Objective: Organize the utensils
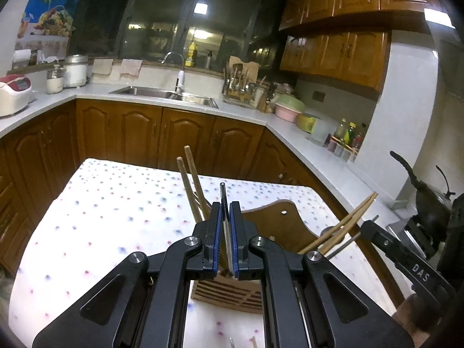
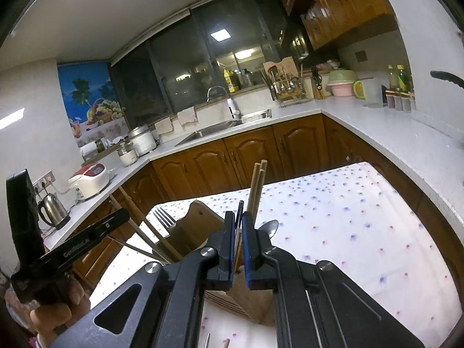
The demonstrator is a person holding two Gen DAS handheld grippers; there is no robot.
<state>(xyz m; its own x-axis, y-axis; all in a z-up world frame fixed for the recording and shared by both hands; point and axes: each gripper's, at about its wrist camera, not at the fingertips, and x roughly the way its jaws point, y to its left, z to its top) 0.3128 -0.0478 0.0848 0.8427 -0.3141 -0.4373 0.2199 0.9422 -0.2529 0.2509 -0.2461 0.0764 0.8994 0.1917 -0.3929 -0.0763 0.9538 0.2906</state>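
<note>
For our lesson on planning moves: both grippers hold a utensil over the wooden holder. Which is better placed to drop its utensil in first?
Right, narrowly. The right gripper has its metal utensil upright directly over the wooden holder, beside chopsticks standing in it. The left gripper looks similarly placed.

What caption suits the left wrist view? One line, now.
Left gripper shut on a thin metal utensil at a wooden holder with chopsticks, on a dotted tablecloth.
</note>
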